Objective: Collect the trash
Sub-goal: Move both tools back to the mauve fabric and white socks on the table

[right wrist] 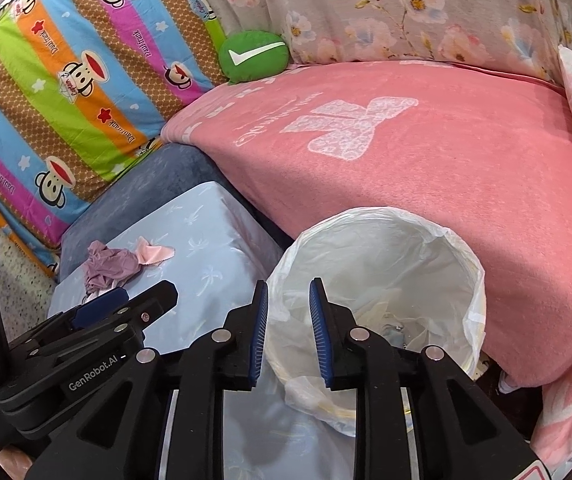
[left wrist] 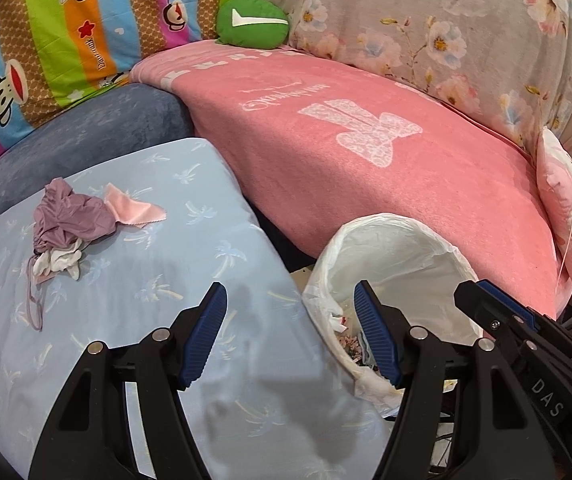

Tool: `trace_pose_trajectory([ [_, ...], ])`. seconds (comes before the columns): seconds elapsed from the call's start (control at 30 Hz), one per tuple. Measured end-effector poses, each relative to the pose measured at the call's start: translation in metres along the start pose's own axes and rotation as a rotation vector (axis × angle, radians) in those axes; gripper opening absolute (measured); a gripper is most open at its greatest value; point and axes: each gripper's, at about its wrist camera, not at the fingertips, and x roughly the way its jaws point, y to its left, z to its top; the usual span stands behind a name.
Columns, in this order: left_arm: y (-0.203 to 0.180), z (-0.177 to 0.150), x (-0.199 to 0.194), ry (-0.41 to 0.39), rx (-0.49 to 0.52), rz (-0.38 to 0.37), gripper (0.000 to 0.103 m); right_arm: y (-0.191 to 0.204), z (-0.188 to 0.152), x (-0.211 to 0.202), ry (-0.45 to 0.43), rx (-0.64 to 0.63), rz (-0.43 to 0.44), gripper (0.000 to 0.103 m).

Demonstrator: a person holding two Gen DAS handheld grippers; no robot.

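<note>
The left gripper [left wrist: 290, 328] stands wide with nothing between its blue pads, low in the left wrist view over the light blue cushion [left wrist: 145, 320]. The trash, a crumpled mauve rag [left wrist: 71, 216] with a pink cloth scrap [left wrist: 133, 210] and white bits [left wrist: 59, 262], lies on that cushion at mid left, well apart from it. The right gripper [right wrist: 288, 332] is narrowly parted and empty, above the near rim of the white-lined bin [right wrist: 474, 304], at lower centre of its view
</note>
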Motion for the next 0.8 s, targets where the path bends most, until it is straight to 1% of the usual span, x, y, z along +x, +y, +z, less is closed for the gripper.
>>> trace_pose_trajectory([
  [0.2,0.025,-0.005,-0.002,-0.002,-0.027,0.048,0.063,0.021,-0.004,0.008,0.017,-0.034,0.019,0.024],
  [0.57,0.069,-0.01,-0.012,-0.014,-0.103,0.086,0.063,0.066,-0.008,0.022,0.045,-0.104,0.052,0.024],
  [0.8,0.103,-0.017,-0.015,-0.01,-0.16,0.117,0.063,0.096,-0.011,0.033,0.062,-0.15,0.069,0.029],
])
